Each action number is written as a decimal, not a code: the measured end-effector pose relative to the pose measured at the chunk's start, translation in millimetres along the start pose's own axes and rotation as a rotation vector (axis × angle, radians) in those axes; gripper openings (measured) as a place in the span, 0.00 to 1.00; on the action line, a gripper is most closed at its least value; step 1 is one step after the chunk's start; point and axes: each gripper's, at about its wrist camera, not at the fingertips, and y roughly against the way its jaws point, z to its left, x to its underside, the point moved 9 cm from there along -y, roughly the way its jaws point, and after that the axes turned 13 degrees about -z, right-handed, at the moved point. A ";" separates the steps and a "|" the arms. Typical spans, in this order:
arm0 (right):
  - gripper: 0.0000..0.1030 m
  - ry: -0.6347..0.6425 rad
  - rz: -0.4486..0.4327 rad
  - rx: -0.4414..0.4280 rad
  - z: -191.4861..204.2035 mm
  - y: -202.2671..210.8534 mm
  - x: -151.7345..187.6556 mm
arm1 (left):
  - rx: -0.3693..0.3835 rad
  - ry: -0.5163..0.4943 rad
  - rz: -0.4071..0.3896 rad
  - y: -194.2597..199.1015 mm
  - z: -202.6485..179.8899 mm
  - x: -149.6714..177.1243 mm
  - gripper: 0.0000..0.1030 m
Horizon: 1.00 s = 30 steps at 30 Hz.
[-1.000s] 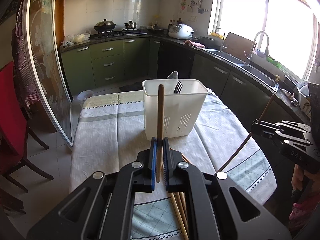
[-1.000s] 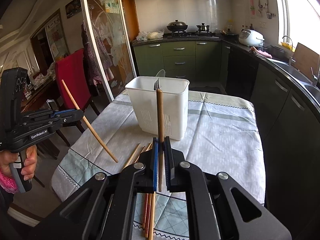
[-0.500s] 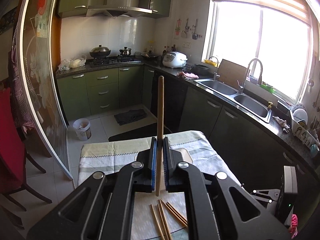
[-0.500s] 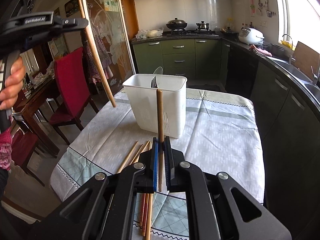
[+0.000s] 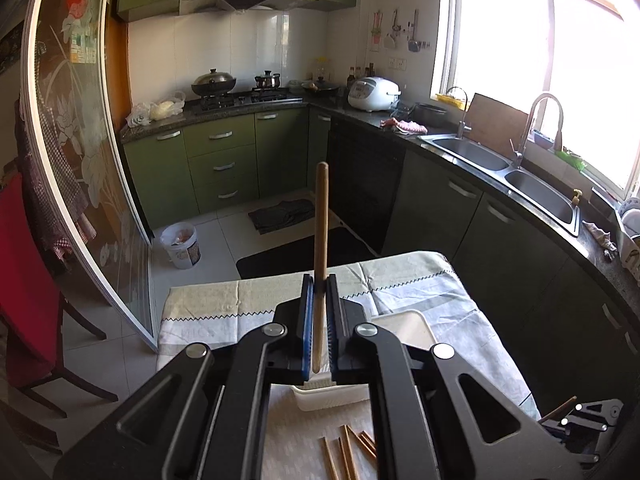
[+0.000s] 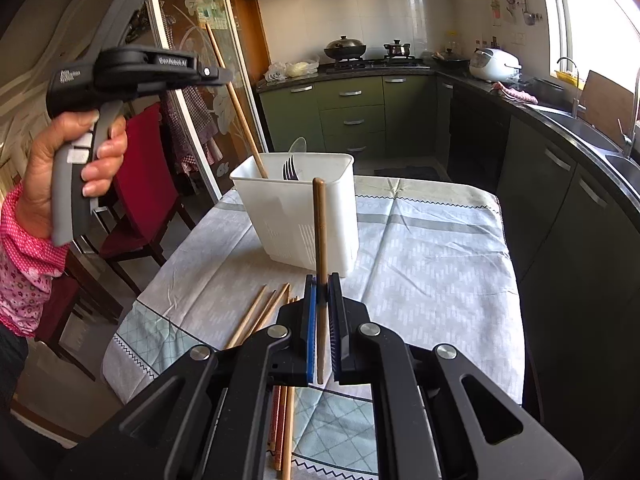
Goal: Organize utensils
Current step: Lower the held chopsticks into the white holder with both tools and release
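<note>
The white utensil bin [image 6: 298, 216] stands mid-desk, left of centre, its mouth partly taken by a fork [image 6: 291, 168], a spoon [image 6: 298, 147] and the lower end of the chopstick [image 6: 236, 100] slanting down from the left claw [image 6: 224, 75], which hangs above and to the left of it. Loose chopsticks [image 6: 260, 314] clutter the near cloth just before the bin. The right half of the desk [image 6: 440, 264] lies bare. A red chair [image 6: 140, 184] crowds the left edge; dark cabinets [image 6: 568, 216] close the right.

The utensil bin [image 6: 296, 216] stands on the table [image 6: 432, 264], a fork [image 6: 289, 168] and apparently a spoon [image 6: 298, 147] inside; loose chopsticks [image 6: 260, 312] lie before it.
</note>
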 end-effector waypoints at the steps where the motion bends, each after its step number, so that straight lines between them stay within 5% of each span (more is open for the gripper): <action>1: 0.06 -0.001 -0.010 -0.004 1.3 1.1 -5.5 | 0.003 -0.005 0.022 -5.0 0.1 9.0 0.06; 8: 0.06 0.006 -0.124 -0.029 19.1 8.3 -74.2 | 0.025 0.003 0.107 -10.2 7.8 48.8 0.06; 17: 0.06 -0.020 -0.289 0.031 15.8 -12.1 -176.6 | 0.058 -0.014 0.064 37.4 14.6 48.0 0.11; 23: 0.06 -0.039 -0.147 0.082 -0.7 -81.8 -156.0 | 0.096 -0.023 0.143 50.7 8.2 84.4 0.11; 30: 0.09 -0.025 -0.053 0.087 -5.7 -110.9 -119.7 | 0.149 0.035 0.355 31.5 -3.3 155.0 0.11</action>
